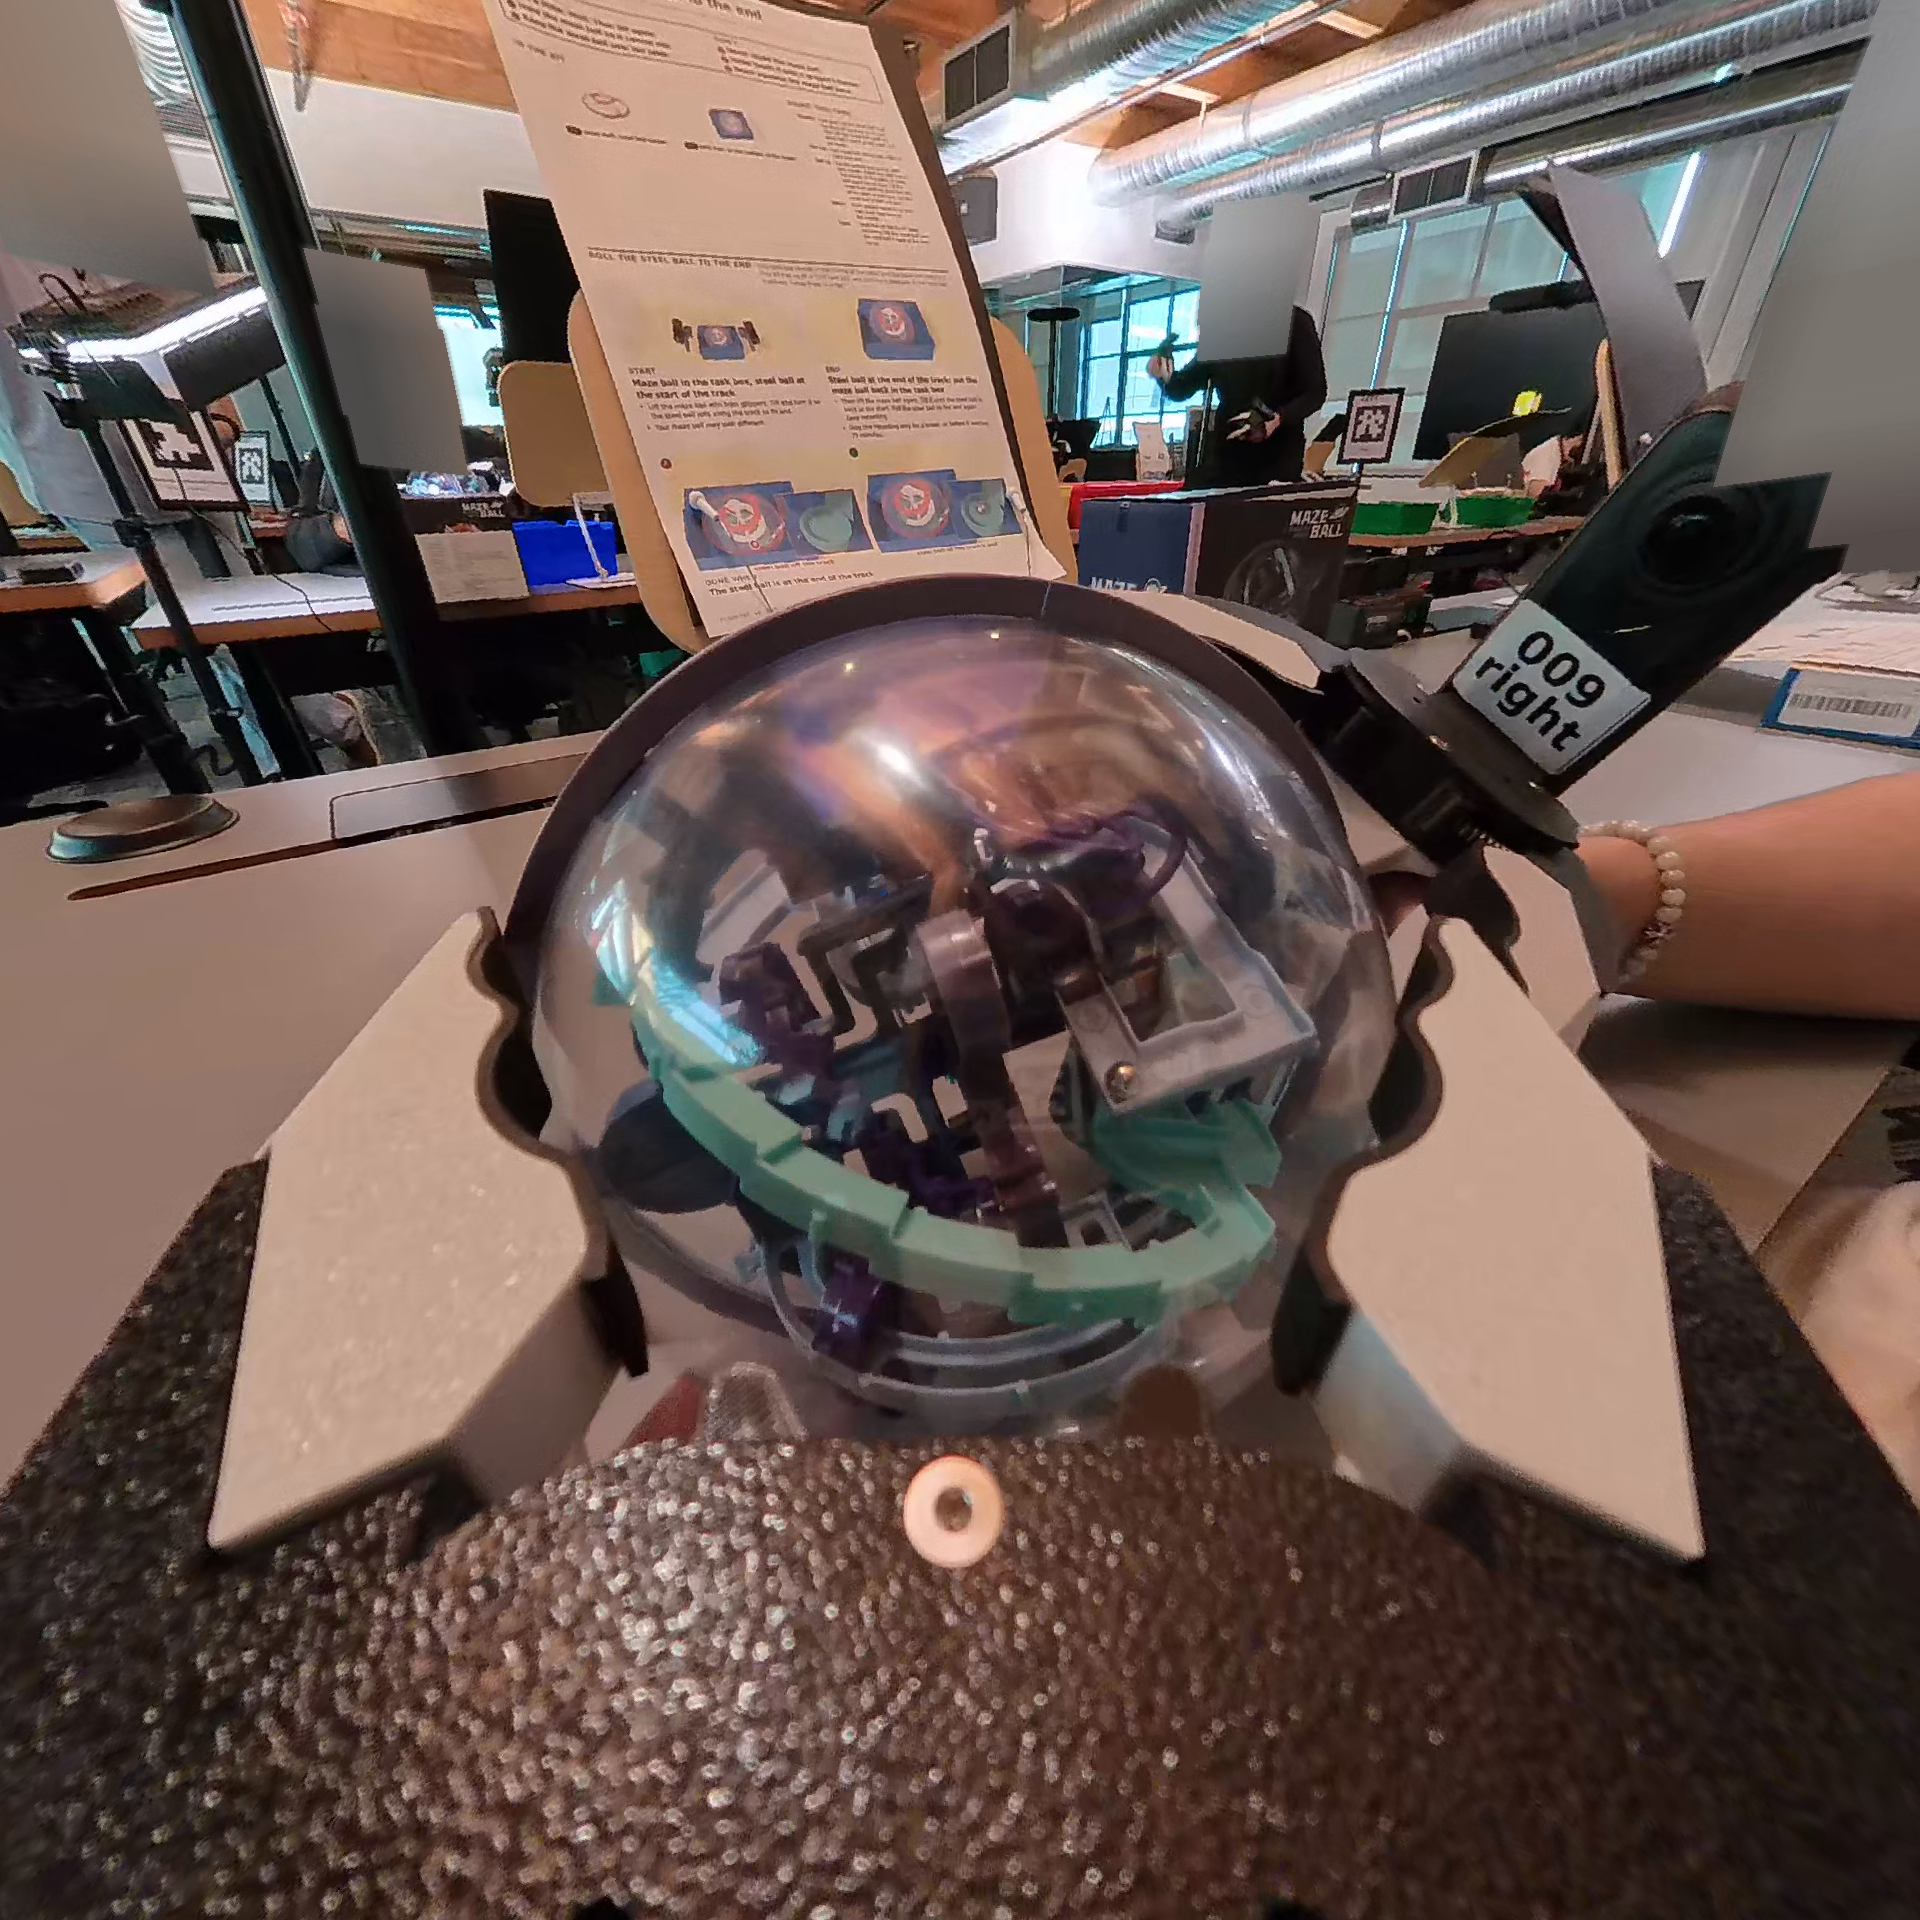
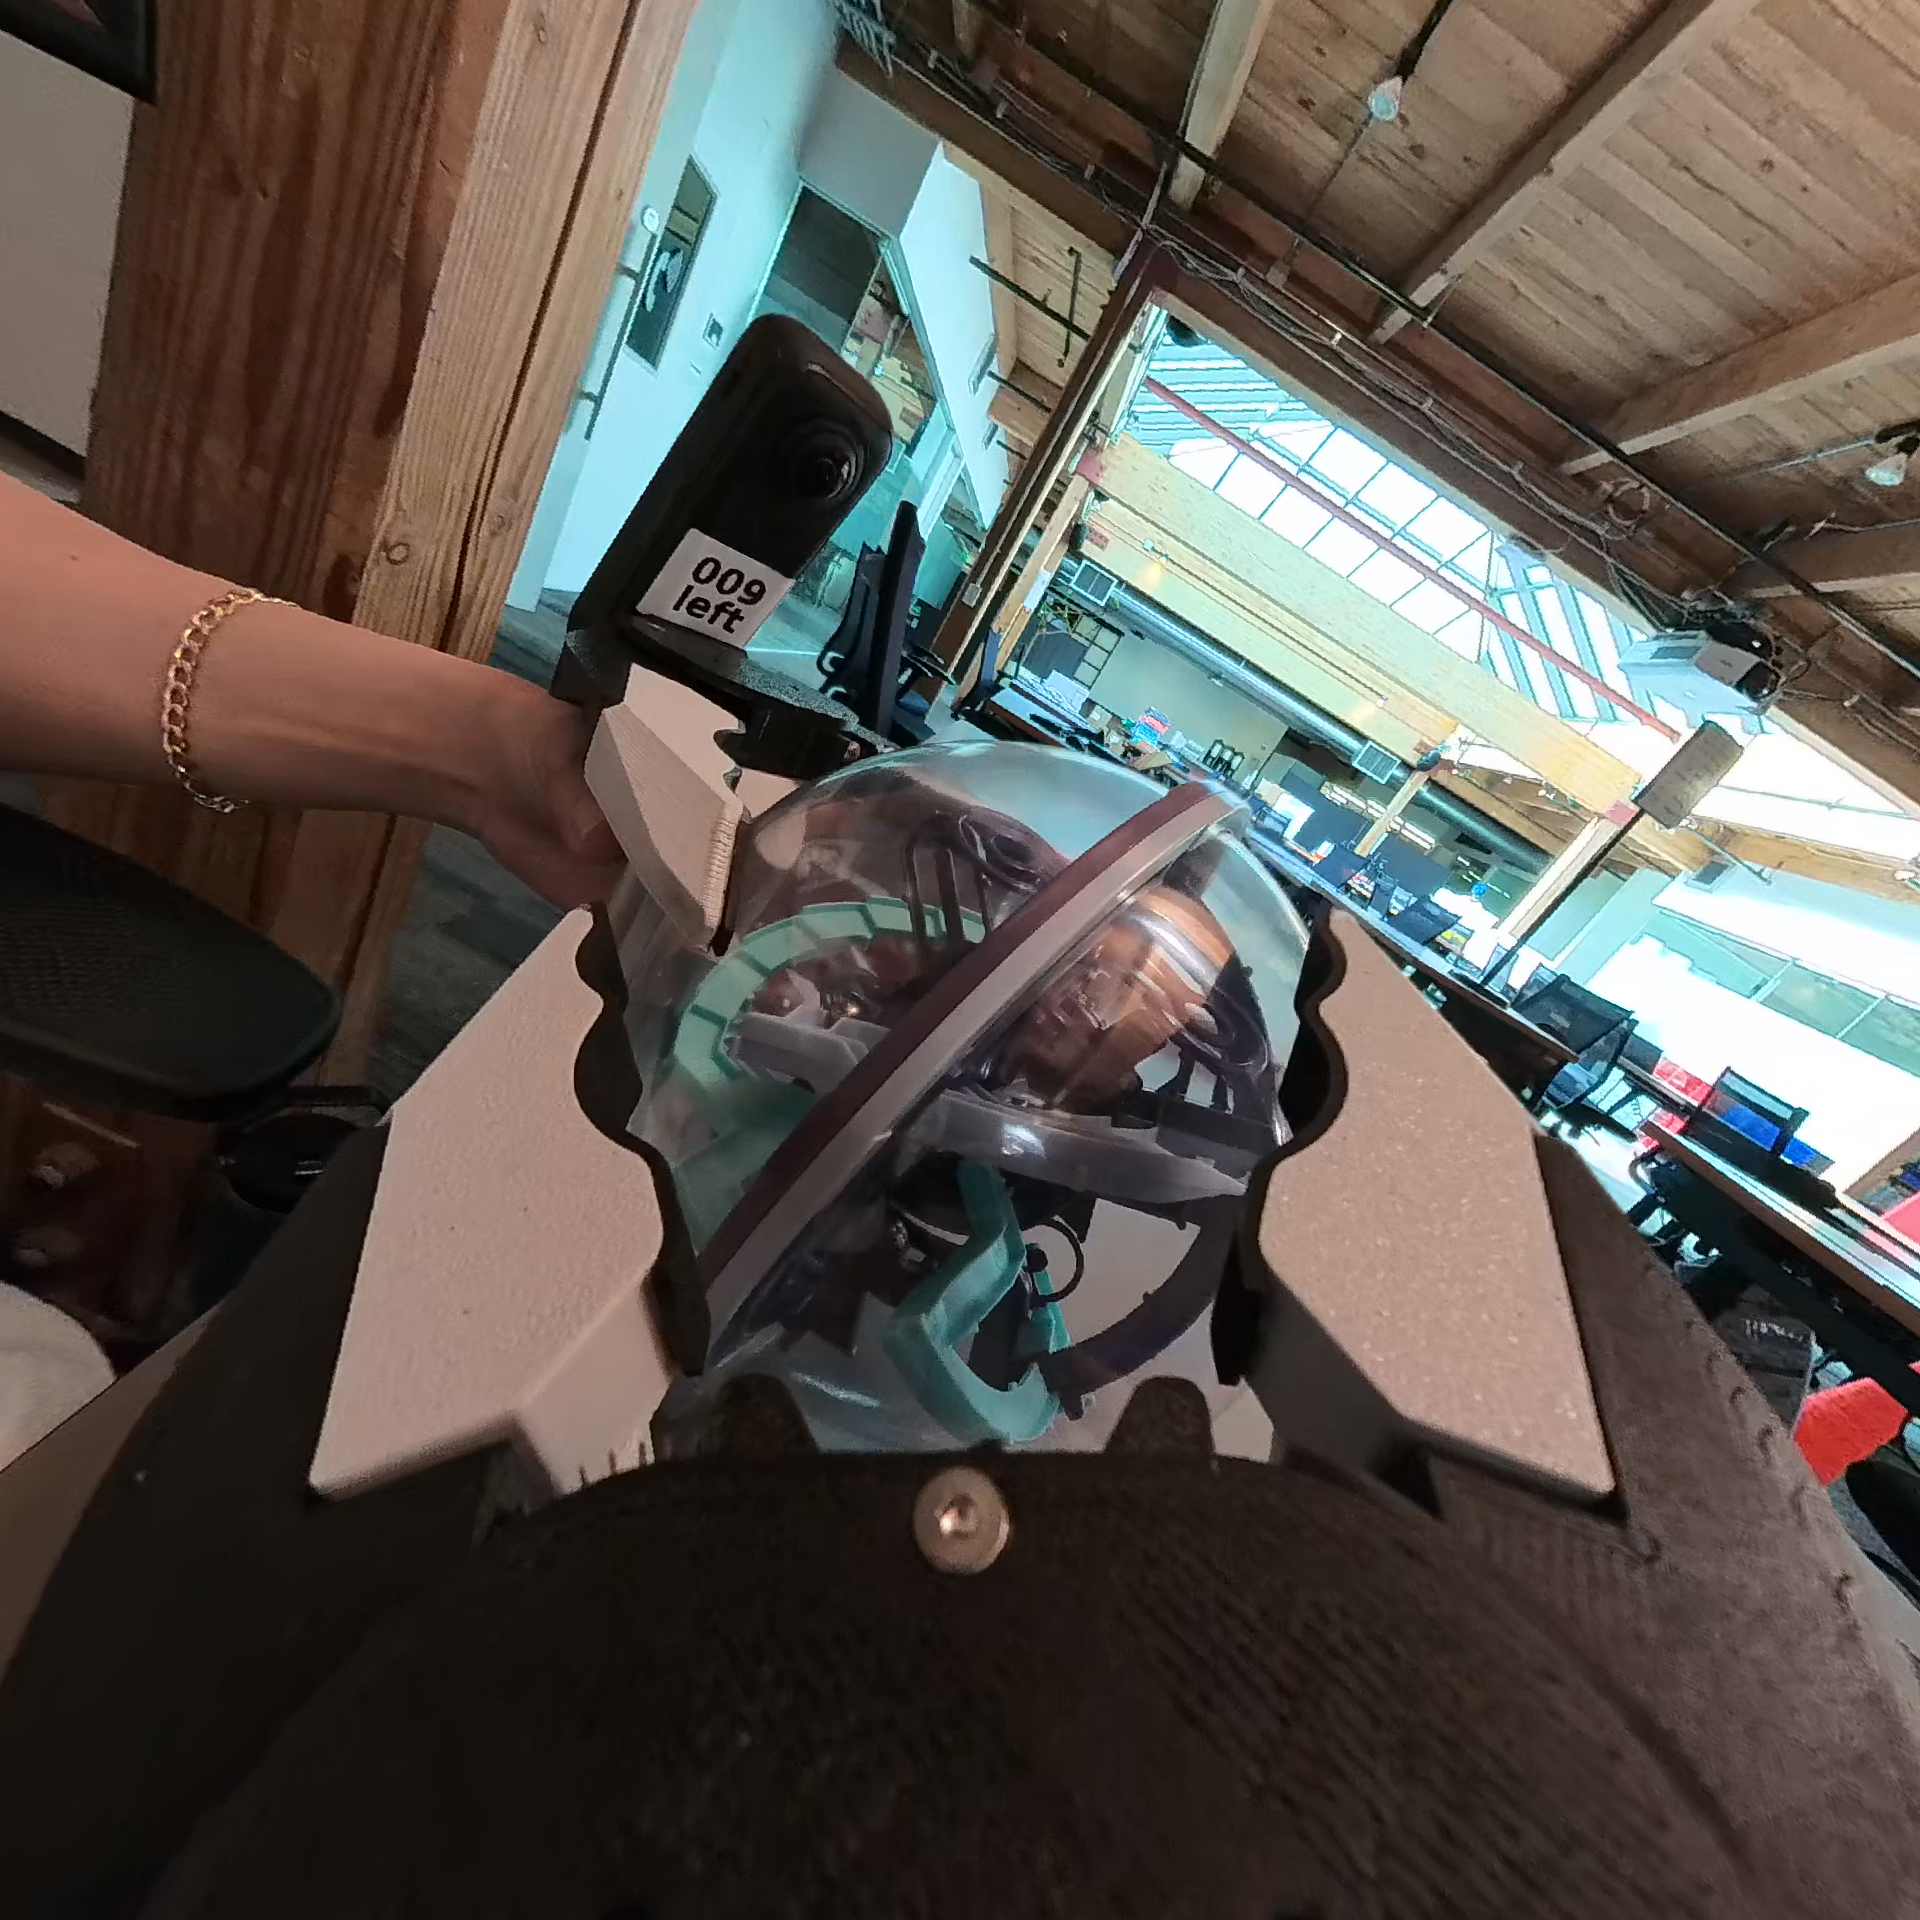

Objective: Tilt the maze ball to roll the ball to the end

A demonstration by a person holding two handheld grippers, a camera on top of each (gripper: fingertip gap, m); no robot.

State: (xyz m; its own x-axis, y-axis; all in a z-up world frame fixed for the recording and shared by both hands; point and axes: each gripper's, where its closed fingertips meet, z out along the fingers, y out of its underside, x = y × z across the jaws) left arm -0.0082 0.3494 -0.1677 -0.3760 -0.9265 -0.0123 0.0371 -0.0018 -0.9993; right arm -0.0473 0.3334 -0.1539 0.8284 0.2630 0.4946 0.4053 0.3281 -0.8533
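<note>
The maze ball (image 1: 956,1018) is a clear sphere with a dark rim band and teal, purple and grey tracks inside. My left gripper (image 1: 966,935) is shut on it, with one white finger on each side, and holds it above the table. A small shiny ball (image 1: 1120,1081) seems to sit on a grey platform inside. In the right wrist view my right gripper (image 2: 961,925) is also shut on the maze ball (image 2: 987,1091), whose band runs diagonally. The left gripper's white finger (image 2: 665,831) presses the ball's far left side. The right gripper's camera housing (image 1: 1621,623) shows behind the ball.
An instruction sheet on a cardboard stand (image 1: 769,312) stands just behind the ball. A dark product box (image 1: 1226,551) sits to its right. The pale table (image 1: 260,987) lies below, with a black round disc (image 1: 140,826). A wooden post (image 2: 312,312) and a black chair (image 2: 135,987) are at left.
</note>
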